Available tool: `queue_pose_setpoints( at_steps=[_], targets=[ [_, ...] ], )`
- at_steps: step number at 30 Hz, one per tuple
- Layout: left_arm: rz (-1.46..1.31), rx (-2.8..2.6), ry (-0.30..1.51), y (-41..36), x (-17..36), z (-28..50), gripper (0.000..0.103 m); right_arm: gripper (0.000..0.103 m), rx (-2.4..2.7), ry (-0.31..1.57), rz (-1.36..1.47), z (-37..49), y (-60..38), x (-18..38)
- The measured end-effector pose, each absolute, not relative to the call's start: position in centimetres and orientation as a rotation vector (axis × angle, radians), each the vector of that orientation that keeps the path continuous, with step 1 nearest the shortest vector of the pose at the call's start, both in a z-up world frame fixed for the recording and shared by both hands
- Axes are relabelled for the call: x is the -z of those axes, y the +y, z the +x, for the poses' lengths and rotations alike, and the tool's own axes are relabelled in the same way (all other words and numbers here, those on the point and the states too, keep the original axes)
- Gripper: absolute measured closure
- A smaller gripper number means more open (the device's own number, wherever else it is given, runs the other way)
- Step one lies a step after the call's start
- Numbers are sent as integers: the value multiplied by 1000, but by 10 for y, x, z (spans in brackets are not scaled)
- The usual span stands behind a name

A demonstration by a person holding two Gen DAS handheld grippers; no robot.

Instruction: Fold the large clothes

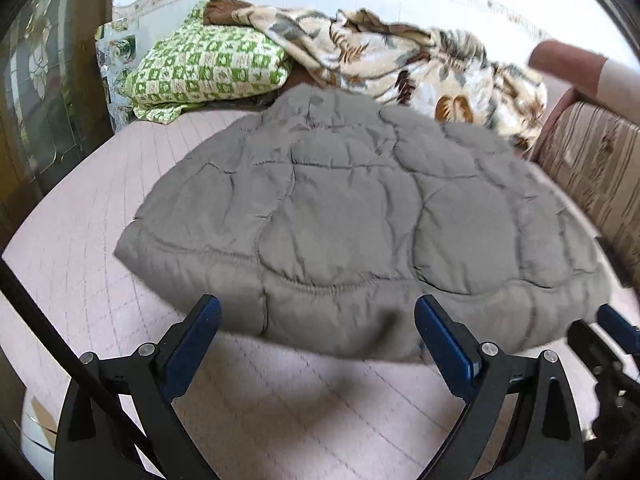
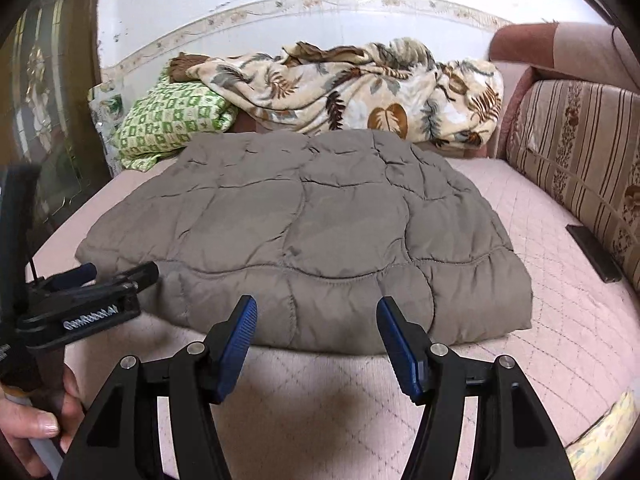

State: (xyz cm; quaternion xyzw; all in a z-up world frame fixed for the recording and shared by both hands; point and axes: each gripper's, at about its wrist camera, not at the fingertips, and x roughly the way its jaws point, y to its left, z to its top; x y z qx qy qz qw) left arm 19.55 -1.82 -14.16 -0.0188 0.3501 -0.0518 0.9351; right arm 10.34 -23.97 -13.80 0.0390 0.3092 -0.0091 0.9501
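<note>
Both tongs clear of the folded garment, jaws apart, holding nothing.
The grey quilted padded jacket point(image 2: 304, 240) lies just ahead of the right gripper point(image 2: 316, 320) and left gripper point(image 1: 318, 320) on the pink quilted bed cover point(image 2: 560, 280); grip its near hem at two well-spaced points.

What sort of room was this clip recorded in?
Most likely a lived-in bedroom or sitting room at home. A folded grey quilted jacket lies on a pink quilted bed or daybed, with a leaf-print blanket and a green checked pillow heaped against the wall, and a striped cushion alongside.
</note>
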Motion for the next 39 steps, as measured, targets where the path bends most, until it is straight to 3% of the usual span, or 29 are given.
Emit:
queue_pose_setpoints(
  at_steps=[12, 22, 26, 31, 39],
  targets=[
    [68, 138, 590, -27, 116, 136, 6, 30, -4, 575, 114, 60, -241, 123],
    [69, 117, 684, -17, 145, 185, 6, 30, 82, 671, 279, 86, -288, 159],
    [29, 87, 696, -10, 153, 209, 6, 30, 97, 611, 169, 103, -280, 148],
    [37, 71, 721, -12, 169, 228, 5, 30, 119, 672, 191, 133, -288, 166],
    [68, 52, 702, -19, 175, 231, 0, 19, 122, 703, 180, 145, -285, 183]
  ],
)
